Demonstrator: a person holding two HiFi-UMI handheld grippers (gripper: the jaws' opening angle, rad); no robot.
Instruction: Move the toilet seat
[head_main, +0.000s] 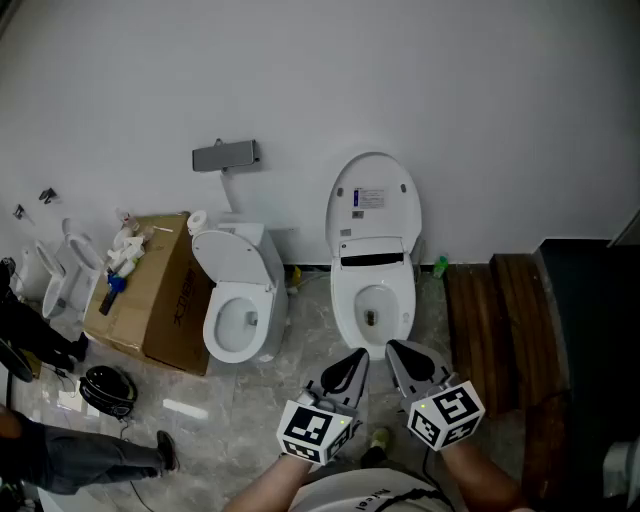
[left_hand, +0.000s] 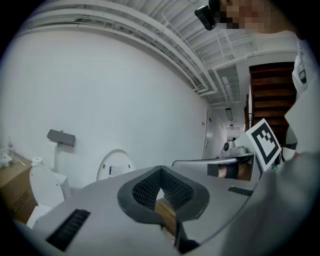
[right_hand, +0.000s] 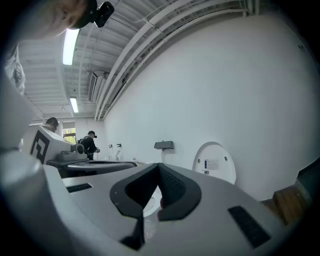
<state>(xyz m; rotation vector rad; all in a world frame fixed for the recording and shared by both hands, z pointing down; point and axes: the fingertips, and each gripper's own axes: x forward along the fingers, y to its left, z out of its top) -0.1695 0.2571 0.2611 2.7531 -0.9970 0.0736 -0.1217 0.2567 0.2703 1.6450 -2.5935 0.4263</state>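
Jaws of both grippers stand closed, tips together, with nothing between them. Left gripper (head_main: 358, 357) and right gripper (head_main: 393, 349) hover side by side, close together, near the front of the white toilet (head_main: 374, 335). Its toilet seat (head_main: 343, 300) lies down on the bowl, while the lid (head_main: 374, 205) stands upright against the wall (head_main: 470, 90). A second toilet (head_main: 238, 300) sits to the left, beside a cardboard box (head_main: 160, 290); wooden steps (head_main: 495, 320) lie at the right.
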